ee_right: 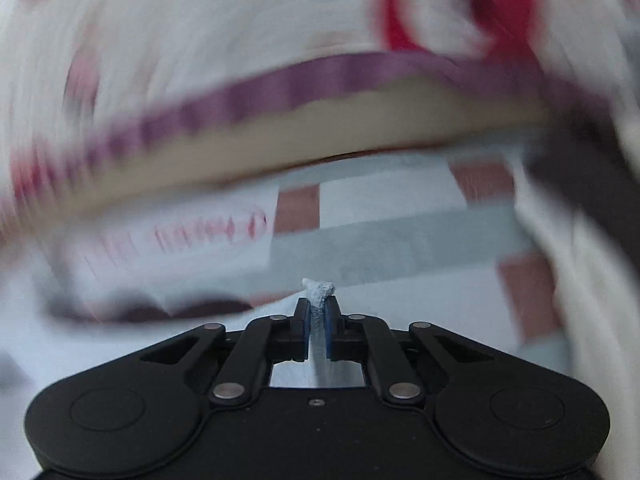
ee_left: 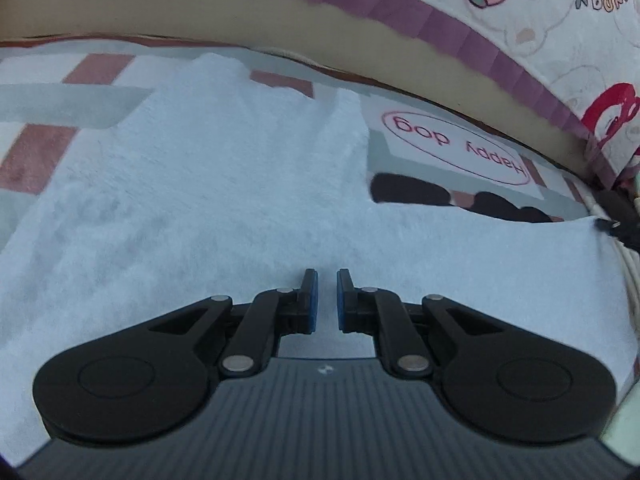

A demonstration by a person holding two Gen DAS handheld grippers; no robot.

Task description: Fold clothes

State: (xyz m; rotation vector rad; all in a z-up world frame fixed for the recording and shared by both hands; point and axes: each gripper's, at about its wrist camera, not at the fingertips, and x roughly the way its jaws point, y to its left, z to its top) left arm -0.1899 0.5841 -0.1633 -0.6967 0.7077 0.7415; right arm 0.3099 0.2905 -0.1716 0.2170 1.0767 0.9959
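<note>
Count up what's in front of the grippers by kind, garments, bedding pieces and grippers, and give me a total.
Garments: 1, the pale blue fleece garment.
Bedding pieces: 2, the checked sheet and the cartoon-print quilt.
Grippers: 2, the left gripper, slightly open over the fleece, and the right gripper, shut on a pinch of it.
Total: 5.

Black gripper (ee_left: 327, 280) — blue pads (ee_left: 313, 300), silver pivot pins
</note>
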